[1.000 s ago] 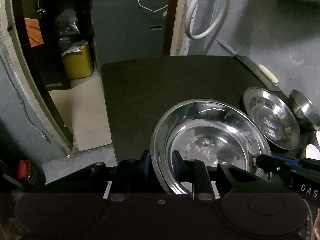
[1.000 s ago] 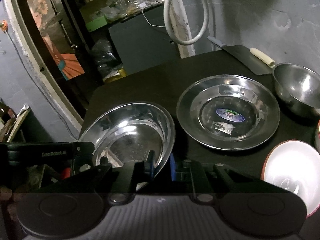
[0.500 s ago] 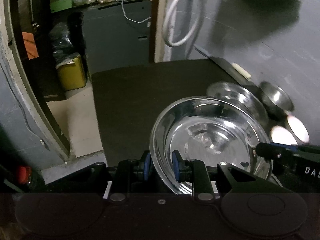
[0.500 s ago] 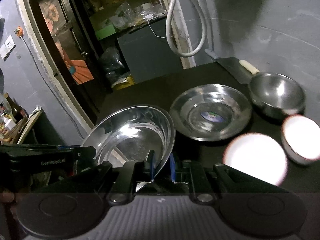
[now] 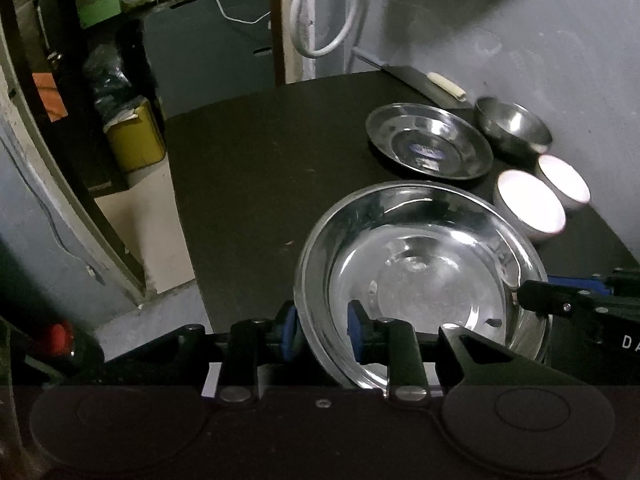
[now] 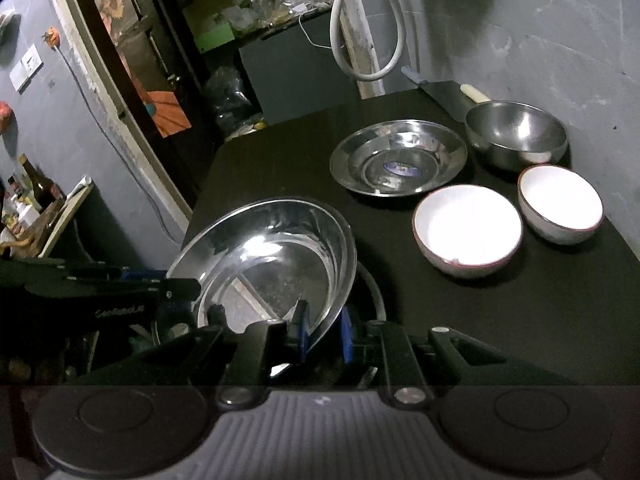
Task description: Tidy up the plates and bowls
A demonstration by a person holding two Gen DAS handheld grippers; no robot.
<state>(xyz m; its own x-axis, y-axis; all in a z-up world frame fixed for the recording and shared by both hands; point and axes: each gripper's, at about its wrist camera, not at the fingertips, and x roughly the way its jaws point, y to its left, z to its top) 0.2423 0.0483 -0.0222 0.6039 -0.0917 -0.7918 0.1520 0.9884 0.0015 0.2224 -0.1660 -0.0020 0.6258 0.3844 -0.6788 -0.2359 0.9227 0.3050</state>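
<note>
A large steel plate (image 5: 420,276) is held tilted above the black table (image 5: 256,184) by both grippers. My left gripper (image 5: 322,332) is shut on its near-left rim. My right gripper (image 6: 324,330) is shut on its opposite rim; the plate also shows in the right wrist view (image 6: 272,260). A smaller steel plate (image 6: 398,158) with a blue sticker lies further back. A steel bowl (image 6: 516,136) sits behind it on the right. Two white bowls (image 6: 468,230) (image 6: 560,204) stand at the right.
A cleaver with a pale handle (image 6: 452,94) lies at the table's back right by the grey wall. A white hose (image 6: 360,32) hangs above it. A yellow can (image 5: 136,140) stands on the floor left of the table.
Both grippers have lifted the large plate up and back toward me. The smaller plate and the bowls now look further away, and both white bowls have come into view.
</note>
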